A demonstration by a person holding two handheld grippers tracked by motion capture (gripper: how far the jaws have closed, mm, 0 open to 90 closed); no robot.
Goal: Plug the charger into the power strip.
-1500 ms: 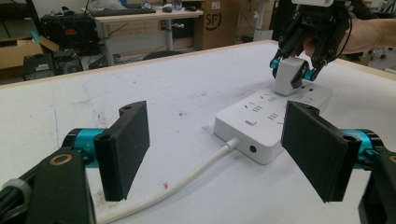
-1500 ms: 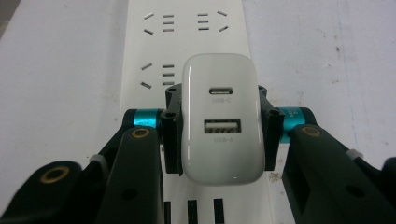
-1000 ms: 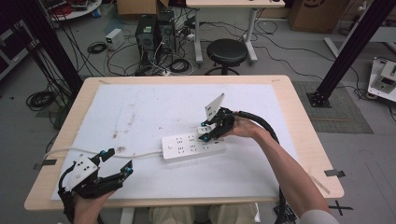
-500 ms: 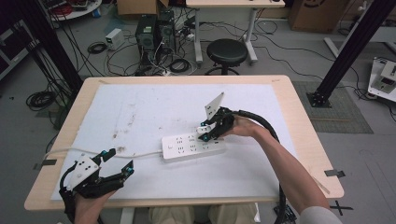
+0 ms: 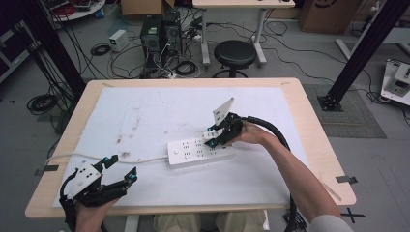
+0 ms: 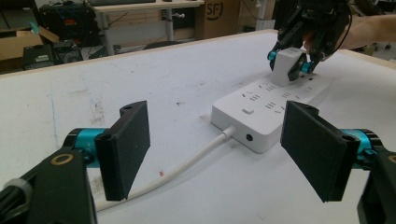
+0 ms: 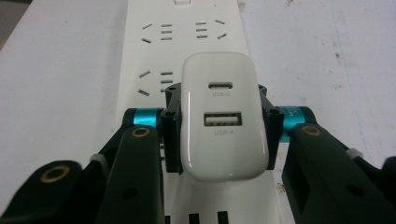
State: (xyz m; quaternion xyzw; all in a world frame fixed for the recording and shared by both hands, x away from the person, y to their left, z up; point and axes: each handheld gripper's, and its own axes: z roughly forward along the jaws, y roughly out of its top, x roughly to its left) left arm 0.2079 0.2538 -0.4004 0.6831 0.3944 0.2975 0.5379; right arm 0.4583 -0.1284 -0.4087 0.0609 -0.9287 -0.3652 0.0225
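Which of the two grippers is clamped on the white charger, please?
The right gripper: its jaws squeeze the white charger over the power strip. The left gripper stands open, holding nothing.

A white USB charger [image 7: 223, 121], rounded at the corners, stands upright over the right-hand part of a white power strip [image 5: 193, 152], its face showing a USB-C port above a USB-A port. Whether its prongs sit fully in the sockets cannot be told. The long, flat power strip lies on the white table cover near the table's middle, sockets up, a button at its left end, where its white cord [image 5: 72, 157] trails off toward the table's left edge.
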